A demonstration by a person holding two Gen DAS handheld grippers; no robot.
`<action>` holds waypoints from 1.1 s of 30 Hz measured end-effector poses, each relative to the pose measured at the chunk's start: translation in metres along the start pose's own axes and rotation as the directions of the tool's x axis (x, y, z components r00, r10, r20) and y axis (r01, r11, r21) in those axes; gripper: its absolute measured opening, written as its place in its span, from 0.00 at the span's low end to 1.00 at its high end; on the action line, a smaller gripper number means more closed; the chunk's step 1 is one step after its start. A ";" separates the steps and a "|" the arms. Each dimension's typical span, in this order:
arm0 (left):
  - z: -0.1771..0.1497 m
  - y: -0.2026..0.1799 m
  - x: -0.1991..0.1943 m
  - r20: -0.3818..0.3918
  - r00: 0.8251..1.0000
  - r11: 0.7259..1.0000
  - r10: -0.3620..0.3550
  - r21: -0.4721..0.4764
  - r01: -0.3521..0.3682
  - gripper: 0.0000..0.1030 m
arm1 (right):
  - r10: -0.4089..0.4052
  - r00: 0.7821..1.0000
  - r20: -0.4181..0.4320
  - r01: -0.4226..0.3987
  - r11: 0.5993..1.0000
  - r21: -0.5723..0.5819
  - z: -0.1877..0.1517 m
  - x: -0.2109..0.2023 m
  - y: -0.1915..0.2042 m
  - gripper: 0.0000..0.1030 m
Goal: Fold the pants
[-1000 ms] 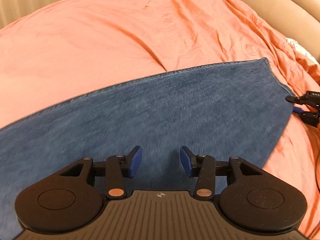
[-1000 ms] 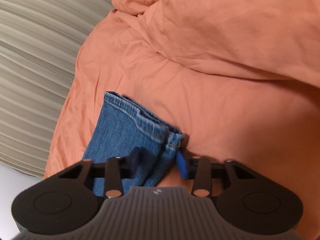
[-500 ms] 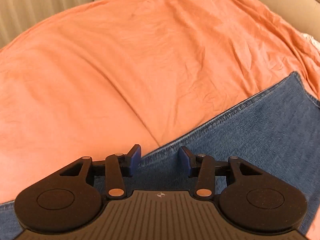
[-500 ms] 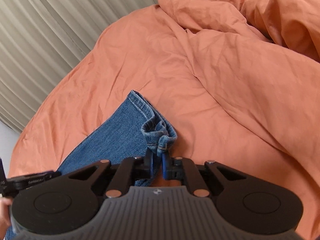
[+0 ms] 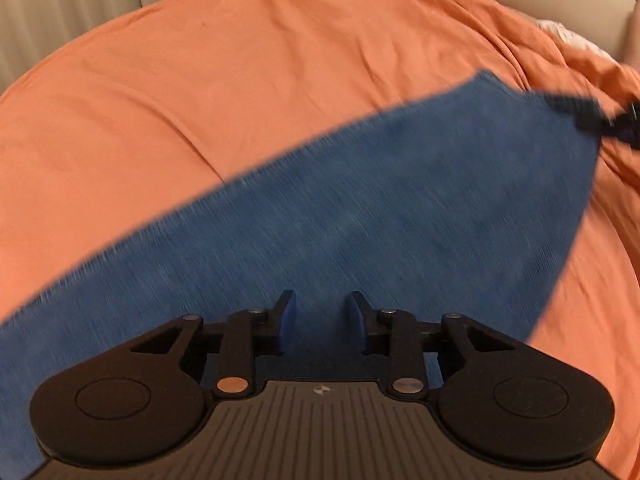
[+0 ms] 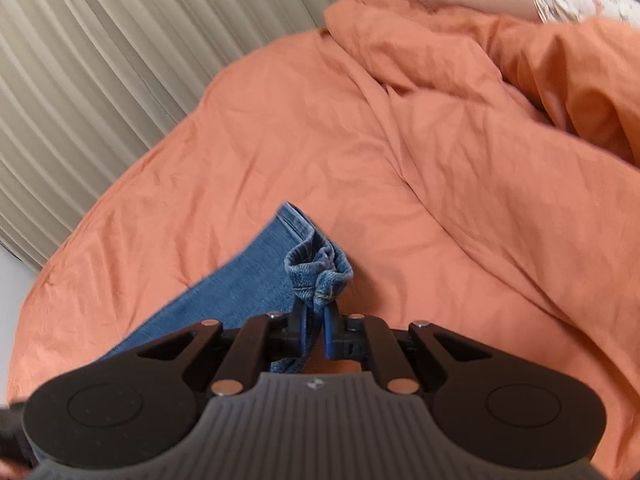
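the blue pants (image 5: 360, 208) lie stretched across a bed covered in an orange sheet (image 5: 200, 92), a long band of denim running from the lower left of the left wrist view up toward the right, where the fabric narrows to its end. the left hand-held gripper (image 5: 322, 318) hangs over the middle of that denim with its two blue-padded fingers (image 5: 288, 316) set apart and nothing between them; whether the pads touch the cloth below i cannot tell, since the picture is smeared. at the far right of that view the right hand-held gripper (image 5: 588, 114) shows as a dark blurred shape at the leg end of the pants. seen from its own camera, the right hand-held gripper (image 6: 314, 330) has its fingers drawn close together on a bunched bit of the hem (image 6: 320, 268), the stitched cuff puckered up just in front of the pads. from there the leg runs back and to the left under the gripper body, lying on the sheet. a rumpled orange duvet (image 6: 500, 128) is heaped to the right, well apart from the pants, and pleated beige curtains (image 6: 100, 60) hang beyond the bed's far edge. at the top right, past the duvet, a bare arm and a patch of flowered cloth (image 6: 580, 6) are just visible.
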State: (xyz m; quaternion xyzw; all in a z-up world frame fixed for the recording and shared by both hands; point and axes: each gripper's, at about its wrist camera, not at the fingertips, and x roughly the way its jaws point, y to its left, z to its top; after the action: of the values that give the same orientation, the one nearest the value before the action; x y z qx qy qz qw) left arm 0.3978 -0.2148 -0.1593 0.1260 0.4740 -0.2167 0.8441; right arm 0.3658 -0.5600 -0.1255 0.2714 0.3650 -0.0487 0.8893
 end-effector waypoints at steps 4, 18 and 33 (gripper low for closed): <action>-0.020 -0.008 -0.009 -0.018 0.998 0.996 -0.059 -0.075 0.058 0.34 | -0.007 1.000 0.016 0.007 1.000 -0.005 0.005 -0.012 0.015 0.02; -0.082 -0.017 -0.077 0.024 0.977 0.971 -0.214 -0.104 0.215 0.32 | 0.082 0.987 0.135 -0.051 0.973 -0.224 0.016 -0.084 0.129 0.02; -0.170 0.122 -0.209 0.129 0.991 0.947 0.025 -0.319 0.017 0.38 | 0.246 0.969 0.022 -0.199 0.832 -0.518 -0.070 -0.113 0.344 0.02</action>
State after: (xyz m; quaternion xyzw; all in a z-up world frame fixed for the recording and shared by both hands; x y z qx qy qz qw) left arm 0.2344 0.0146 -0.0681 -0.0260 0.4460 -0.1431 0.8831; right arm 0.3384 -0.2446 0.0636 0.0638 0.2910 0.1420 0.9440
